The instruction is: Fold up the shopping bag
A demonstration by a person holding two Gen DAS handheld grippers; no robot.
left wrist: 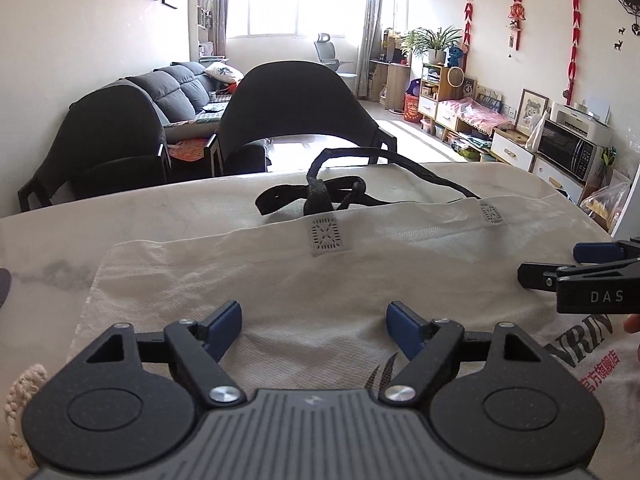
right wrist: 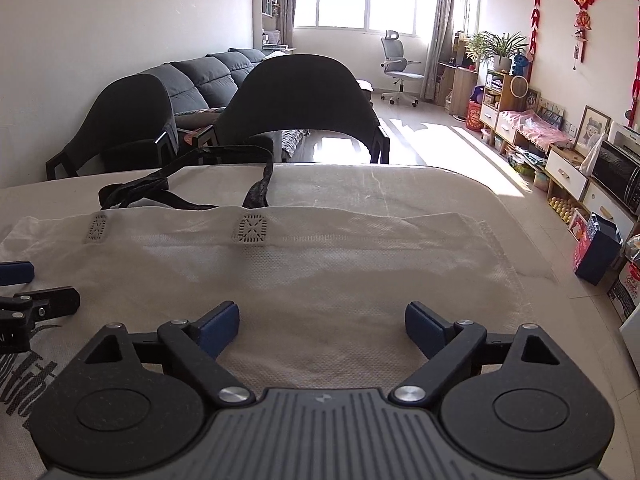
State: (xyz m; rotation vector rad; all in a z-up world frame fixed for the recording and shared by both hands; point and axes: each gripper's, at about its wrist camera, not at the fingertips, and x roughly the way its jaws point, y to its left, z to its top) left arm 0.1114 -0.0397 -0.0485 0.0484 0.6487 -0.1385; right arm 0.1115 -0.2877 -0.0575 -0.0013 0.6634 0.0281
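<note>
Here's the shopping bag [left wrist: 248, 280], lying flat on the desk [left wrist: 60, 248], pale off-white woven fabric with a fine textured weave. Its open top edge runs across the far side, toward twelve o'clock, marked by two stitched square patches where the straps are sewn on. The black handles [left wrist: 332, 192] flop loose beyond that edge in a tangled loop, resting on the desk surface. Dark printed lettering and a line of red characters show on the bag's near right corner in the left wrist view, at about four o'clock.

The left gripper [left wrist: 314, 326] sits low over the bag, its jaws spread wide apart, blue pads clear of the fabric with only cloth visible between them, nothing pinched. The right gripper [right wrist: 322, 328] mirrors it over the other half of the bag, jaws also well apart and gripping nothing. Each one peeks into the other's view: the right at three o'clock in the left wrist view, the left at nine o'clock in the right wrist view.

The fabric shows soft creases and a fold line across its middle. Beyond the desk's far edge stand two dark chairs [right wrist: 304, 100], at twelve o'clock.
</note>
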